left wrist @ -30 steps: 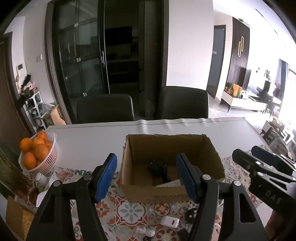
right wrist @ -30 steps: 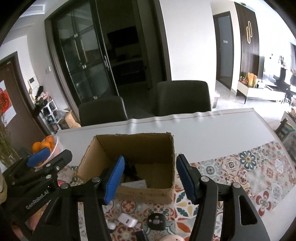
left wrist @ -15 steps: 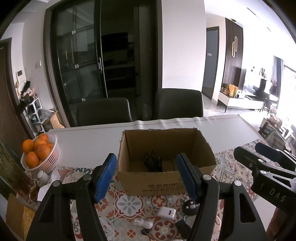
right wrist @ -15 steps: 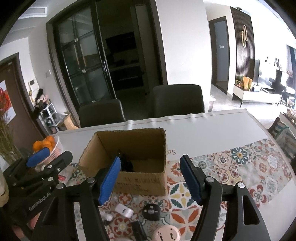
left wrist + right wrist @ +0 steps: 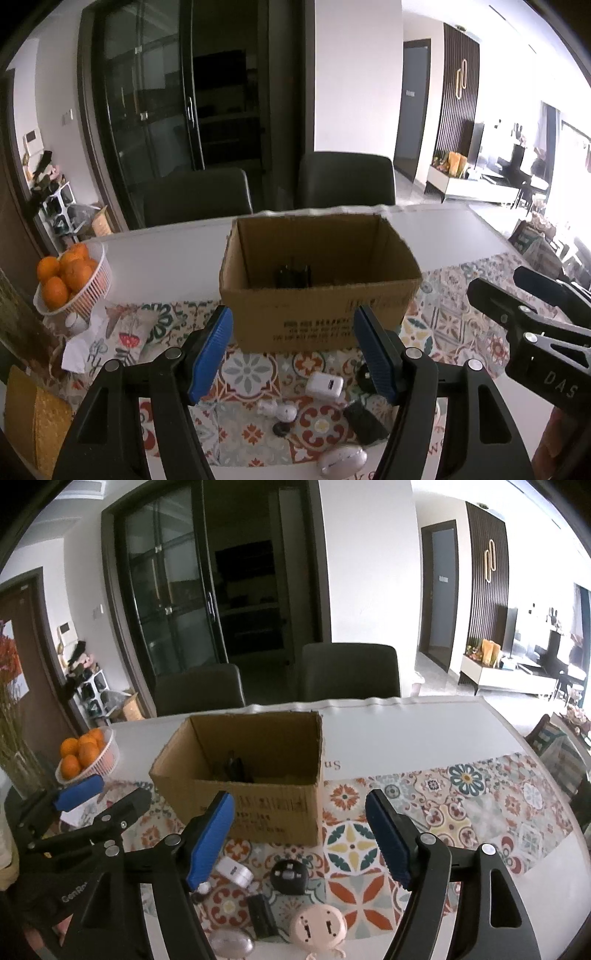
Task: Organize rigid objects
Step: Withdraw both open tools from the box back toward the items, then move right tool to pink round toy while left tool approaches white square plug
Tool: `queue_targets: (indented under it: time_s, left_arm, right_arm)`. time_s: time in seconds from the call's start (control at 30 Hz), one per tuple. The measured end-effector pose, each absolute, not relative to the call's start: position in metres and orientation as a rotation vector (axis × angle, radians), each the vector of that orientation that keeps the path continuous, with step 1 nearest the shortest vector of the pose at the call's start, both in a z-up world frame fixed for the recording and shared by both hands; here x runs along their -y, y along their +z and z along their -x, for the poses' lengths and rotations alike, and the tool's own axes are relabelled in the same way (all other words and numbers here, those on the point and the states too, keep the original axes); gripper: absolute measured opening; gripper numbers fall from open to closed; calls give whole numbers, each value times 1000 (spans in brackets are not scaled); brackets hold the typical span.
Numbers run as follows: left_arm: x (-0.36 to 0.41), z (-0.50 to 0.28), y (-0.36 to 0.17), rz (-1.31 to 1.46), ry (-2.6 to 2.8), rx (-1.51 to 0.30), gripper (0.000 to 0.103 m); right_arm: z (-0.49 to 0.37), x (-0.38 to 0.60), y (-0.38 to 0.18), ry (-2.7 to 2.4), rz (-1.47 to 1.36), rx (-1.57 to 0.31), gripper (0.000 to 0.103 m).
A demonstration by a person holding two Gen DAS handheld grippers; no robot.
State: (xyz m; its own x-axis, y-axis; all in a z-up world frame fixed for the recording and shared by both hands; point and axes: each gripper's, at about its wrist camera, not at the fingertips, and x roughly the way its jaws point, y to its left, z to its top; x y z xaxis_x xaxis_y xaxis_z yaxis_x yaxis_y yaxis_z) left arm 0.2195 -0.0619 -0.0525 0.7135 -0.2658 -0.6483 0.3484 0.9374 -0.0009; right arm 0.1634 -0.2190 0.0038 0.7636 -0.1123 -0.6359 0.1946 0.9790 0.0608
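- Cardboard box (image 5: pixel 321 291), left wrist view: sits open-topped on the table (image 5: pixel 166 258), at the far edge of a patterned mat (image 5: pixel 251 369); dark item (image 5: pixel 293 276) lies inside.
- Left claw (image 5: pixel 293 354) is released, nothing between its blue pads; it hangs above the mat, just in front of the box.
- Small things lie loose on the mat under the claw: white charger (image 5: pixel 325 384), white figurine (image 5: pixel 277 409), black block (image 5: pixel 365 422), white mouse (image 5: pixel 342 460).
- Basket of oranges (image 5: pixel 72 280) far left, crumpled tissue (image 5: pixel 86 339) below it; right claw's arm at right edge.
- Right wrist view: box (image 5: pixel 243 771) left of centre, two dark chairs (image 5: pixel 349 672) behind the table.
- Right claw (image 5: pixel 299 836) empty, jaws opening, over the mat beside the box's near right corner.
- Below it: white charger (image 5: pixel 234 871), round black plug (image 5: pixel 289 877), black block (image 5: pixel 262 914), pink round adapter (image 5: pixel 317 925), mouse (image 5: pixel 232 944).
- Left claw (image 5: pixel 107 794) shows at left, between basket (image 5: pixel 88 755) and box.
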Motion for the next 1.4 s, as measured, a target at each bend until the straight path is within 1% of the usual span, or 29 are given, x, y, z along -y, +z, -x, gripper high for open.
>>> queue_targets:
  time_s: [0.73,1.4]
  left_arm:
    - [64,-197,-110,-146,-369,-828,67]
    - [67,-195,-156,-158,-433,-883,67]
  right_arm:
    - [-140,224,-57,-185,-180,-840,74]
    - [-130,225,-109,-224,-255,-960,74]
